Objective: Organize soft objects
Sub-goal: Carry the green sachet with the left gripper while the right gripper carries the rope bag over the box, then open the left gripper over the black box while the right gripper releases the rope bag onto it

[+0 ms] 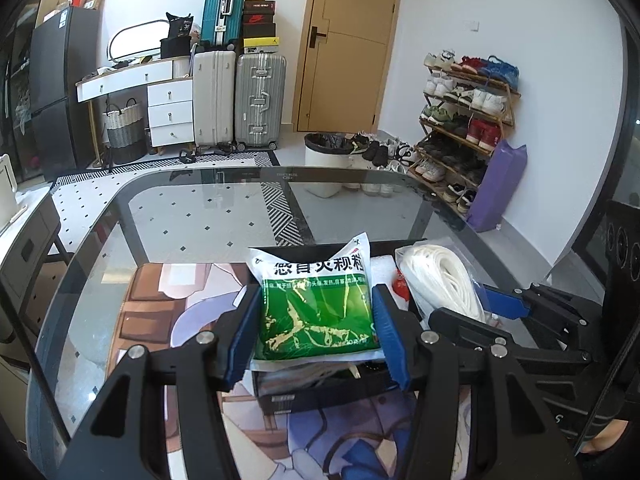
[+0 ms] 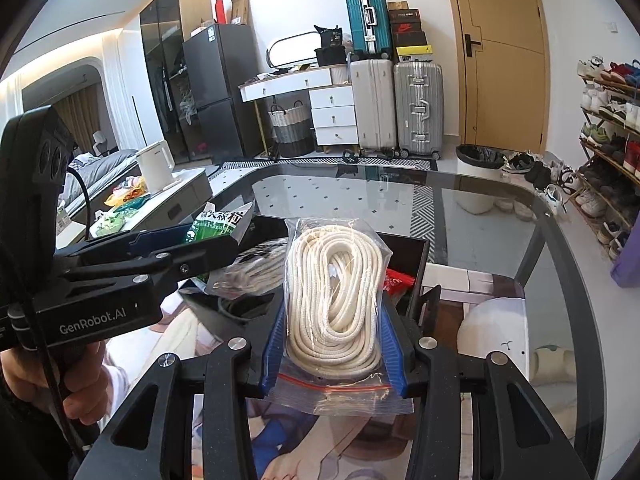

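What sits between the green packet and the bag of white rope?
In the right wrist view, a clear bag of darker cord lies between the green packet and the rope bag.

Green sachet (image 1: 318, 312) lower edge hidden between the left jaws, black box (image 1: 320, 398) mostly covered beneath it, rope bag (image 2: 336, 300) sides hidden by the right jaws, print on red packet (image 2: 396, 282) behind them unreadable

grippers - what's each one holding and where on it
Left gripper clamps the green packet by its side edges; right gripper clamps the bagged white rope across its lower sides.
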Demonstrator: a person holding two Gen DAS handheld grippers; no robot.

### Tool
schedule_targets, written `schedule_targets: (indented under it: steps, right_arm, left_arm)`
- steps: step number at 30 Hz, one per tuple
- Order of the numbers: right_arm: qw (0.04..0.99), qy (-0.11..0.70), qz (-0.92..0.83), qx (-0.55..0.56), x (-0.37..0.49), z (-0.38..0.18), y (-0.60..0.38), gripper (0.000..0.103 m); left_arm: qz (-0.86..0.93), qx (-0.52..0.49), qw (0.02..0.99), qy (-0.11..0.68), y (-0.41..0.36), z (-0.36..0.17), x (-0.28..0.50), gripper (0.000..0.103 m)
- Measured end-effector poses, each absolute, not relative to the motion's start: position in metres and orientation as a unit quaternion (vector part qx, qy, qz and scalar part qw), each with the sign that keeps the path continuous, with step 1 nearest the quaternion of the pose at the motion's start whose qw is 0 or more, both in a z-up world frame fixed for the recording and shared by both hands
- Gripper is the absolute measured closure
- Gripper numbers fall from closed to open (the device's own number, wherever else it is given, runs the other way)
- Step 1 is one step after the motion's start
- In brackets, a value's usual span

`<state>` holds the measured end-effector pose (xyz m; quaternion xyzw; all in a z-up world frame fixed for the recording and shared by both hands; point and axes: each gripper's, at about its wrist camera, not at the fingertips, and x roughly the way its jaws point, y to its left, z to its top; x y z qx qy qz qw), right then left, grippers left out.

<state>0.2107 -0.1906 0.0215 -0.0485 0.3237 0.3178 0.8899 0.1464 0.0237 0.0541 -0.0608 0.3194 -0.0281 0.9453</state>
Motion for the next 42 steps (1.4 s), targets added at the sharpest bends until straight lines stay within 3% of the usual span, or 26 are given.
schedule_targets:
  steps: [12, 17, 18, 22, 25, 26, 27, 42]
  right_arm:
    - [0.894, 0.314, 0.312, -0.071, 0.225, 0.014, -0.185, 0.06]
    - [0.899, 0.296, 0.315, -0.07, 0.223, 0.017, -0.186, 0.051]
    - [0.9, 0.292, 0.315, -0.072, 0.222, 0.019, -0.188, 0.047]
    - [0.907, 0.272, 0.312, -0.074, 0.211, 0.028, -0.2, 0.01]
    - [0.911, 0.261, 0.313, -0.069, 0.2, 0.033, -0.212, 0.002]
    - [0.911, 0.259, 0.314, -0.066, 0.197, 0.034, -0.216, 0.001]
    - [0.912, 0.254, 0.315, -0.06, 0.192, 0.035, -0.221, 0.001]
    - [0.919, 0.203, 0.335, -0.036, 0.141, 0.028, -0.239, 0.001]
  left_arm:
    - [-0.029, -0.04, 0.941, 0.335, 0.013, 0.038, 0.159, 0.049]
    - [-0.033, -0.044, 0.939, 0.339, 0.017, 0.037, 0.157, 0.044]
    - [-0.036, -0.044, 0.94, 0.337, 0.018, 0.038, 0.155, 0.042]
    - [-0.033, -0.035, 0.942, 0.332, 0.019, 0.043, 0.143, 0.02]
    - [-0.029, -0.03, 0.946, 0.32, 0.021, 0.047, 0.132, 0.009]
    - [-0.023, -0.026, 0.949, 0.314, 0.021, 0.049, 0.126, 0.001]
    - [-0.015, -0.023, 0.951, 0.309, 0.022, 0.049, 0.121, 0.0]
    - [-0.009, -0.037, 0.963, 0.268, 0.033, 0.046, 0.074, 0.0]
